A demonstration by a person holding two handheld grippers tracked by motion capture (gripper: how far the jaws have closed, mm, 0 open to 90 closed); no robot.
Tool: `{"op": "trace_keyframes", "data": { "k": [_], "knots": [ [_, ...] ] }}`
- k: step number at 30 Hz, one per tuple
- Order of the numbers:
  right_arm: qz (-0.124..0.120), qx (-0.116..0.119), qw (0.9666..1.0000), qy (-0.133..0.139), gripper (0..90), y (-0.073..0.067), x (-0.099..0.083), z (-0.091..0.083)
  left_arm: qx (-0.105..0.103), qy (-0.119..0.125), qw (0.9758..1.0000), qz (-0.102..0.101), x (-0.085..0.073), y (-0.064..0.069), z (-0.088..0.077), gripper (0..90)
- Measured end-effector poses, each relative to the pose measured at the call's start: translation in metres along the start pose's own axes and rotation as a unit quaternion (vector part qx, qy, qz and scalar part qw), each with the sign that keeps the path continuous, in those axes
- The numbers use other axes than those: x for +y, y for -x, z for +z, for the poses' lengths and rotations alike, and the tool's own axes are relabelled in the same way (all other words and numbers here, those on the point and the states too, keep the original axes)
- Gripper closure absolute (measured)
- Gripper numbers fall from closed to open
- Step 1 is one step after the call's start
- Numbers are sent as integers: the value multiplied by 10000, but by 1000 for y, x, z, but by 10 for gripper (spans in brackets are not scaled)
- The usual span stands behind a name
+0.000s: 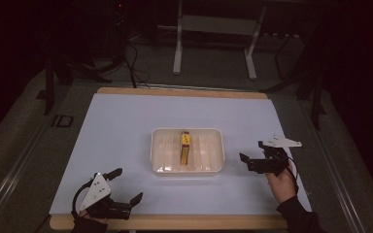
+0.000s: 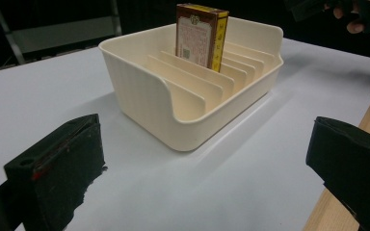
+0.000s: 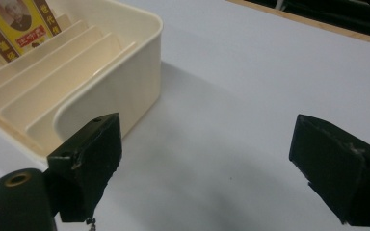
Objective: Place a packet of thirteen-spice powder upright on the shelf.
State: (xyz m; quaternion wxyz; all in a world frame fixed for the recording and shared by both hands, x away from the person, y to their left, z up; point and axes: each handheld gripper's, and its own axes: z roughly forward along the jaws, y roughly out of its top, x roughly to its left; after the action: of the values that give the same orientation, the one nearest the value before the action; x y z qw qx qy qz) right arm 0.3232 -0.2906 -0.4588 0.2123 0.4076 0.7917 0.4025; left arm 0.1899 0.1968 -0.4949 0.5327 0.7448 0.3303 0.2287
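Your right gripper [image 1: 255,151] sits low over the white table mat [image 1: 126,126], jaws spread wide with nothing between them; in the right gripper view only bare mat lies between the two black pads [image 3: 89,159]. Your left gripper [image 1: 124,185] rests near the front edge of the mat, likewise open and empty.

The work item is the flat yellow-and-maroon printed card box [image 1: 185,147]. It stands on edge in a middle slot of the cream plastic divider tray [image 1: 158,150], which sits at the centre of the mat. From the right gripper the box lies to the left, across the tray's right wall and several empty slots. Its long axis runs front to back along the slot; its broad faces look left and right.

The right gripper is nearer: it is just beside the tray's right wall, while the left gripper stands well apart from the tray's front left corner.

Judge the approach as follows. The box rises above the tray rim [image 2: 192,120], as the left gripper view shows, so its top portion is free to pinch across the broad faces. The dividers close off a sideways entry; come from above. Open mat surrounds the tray on all sides. The wooden table edge [image 1: 175,222] lies close to the left gripper.
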Motion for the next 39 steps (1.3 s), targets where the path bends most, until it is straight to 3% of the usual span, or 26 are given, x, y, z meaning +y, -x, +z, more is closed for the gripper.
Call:
{"op": "trace_keyframes", "data": {
  "k": [7, 25, 39],
  "knots": [
    [70, -129, 9998, -95, 114, 5, -13, -5, -8, -5, 10000, -7, 0, 0, 1, 0],
    [319, -339, 9989, 114, 114, 12, -49, -30, 11, 24, 10000, 21, 1, 1, 0, 0],
    [176, -303, 9991, 227, 114, 7, -49, -31, 9, 46, 10000, 6, 2, 1, 0, 0]
  ]
}}
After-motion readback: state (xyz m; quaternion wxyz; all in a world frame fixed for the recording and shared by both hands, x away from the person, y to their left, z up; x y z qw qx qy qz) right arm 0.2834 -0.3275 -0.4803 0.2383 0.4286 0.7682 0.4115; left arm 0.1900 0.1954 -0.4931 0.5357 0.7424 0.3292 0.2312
